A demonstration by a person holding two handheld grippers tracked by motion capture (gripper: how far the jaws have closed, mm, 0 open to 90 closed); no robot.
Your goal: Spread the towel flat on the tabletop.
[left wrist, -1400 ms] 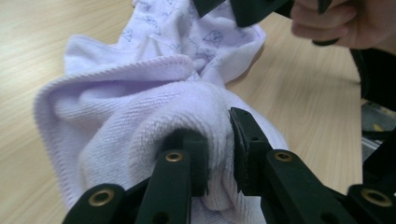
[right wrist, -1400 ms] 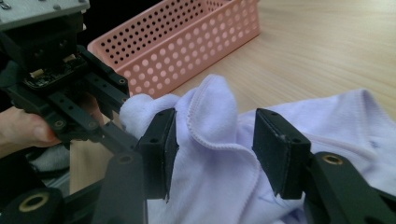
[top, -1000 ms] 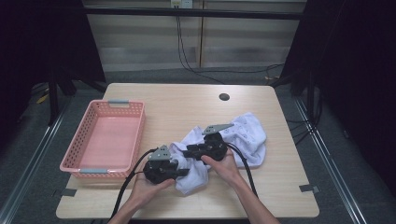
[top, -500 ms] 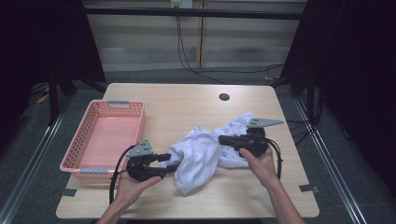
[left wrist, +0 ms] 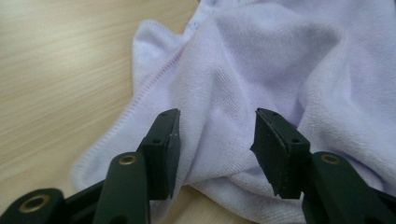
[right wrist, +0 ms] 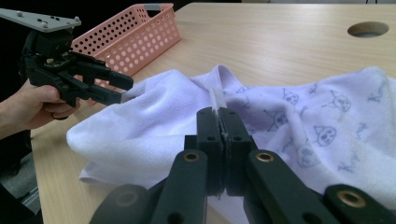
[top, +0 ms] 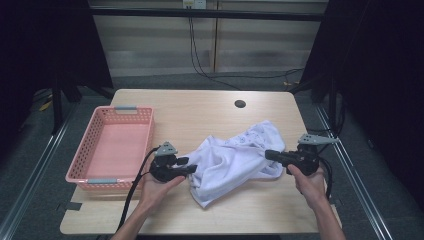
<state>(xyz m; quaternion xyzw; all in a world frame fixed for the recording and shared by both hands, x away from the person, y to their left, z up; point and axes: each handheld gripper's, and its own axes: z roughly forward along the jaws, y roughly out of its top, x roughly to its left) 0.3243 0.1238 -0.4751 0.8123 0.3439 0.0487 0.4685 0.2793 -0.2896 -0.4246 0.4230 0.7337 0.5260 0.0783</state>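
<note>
A white towel [top: 235, 157] with small printed figures lies crumpled on the wooden table [top: 200, 115]. My left gripper [top: 191, 169] is at the towel's left end. In the left gripper view its jaws [left wrist: 215, 140] have just been opening and stand apart, with a fold of the towel [left wrist: 261, 60] between them, not pressed. My right gripper [top: 267, 155] is at the towel's right end. In the right gripper view it [right wrist: 218, 116] is shut on a thin edge of the towel [right wrist: 327, 126], and the left gripper [right wrist: 122, 91] shows farther off.
An empty pink plastic basket [top: 102, 181] stands at the table's left side, close beside the left hand; its wall [right wrist: 135, 32] shows in the right gripper view. A round hole [top: 240, 104] sits in the tabletop at the back.
The right gripper has moved right with the towel's edge, drawing the cloth out. The left gripper let go, drew back left, then returned to the towel's left end.
</note>
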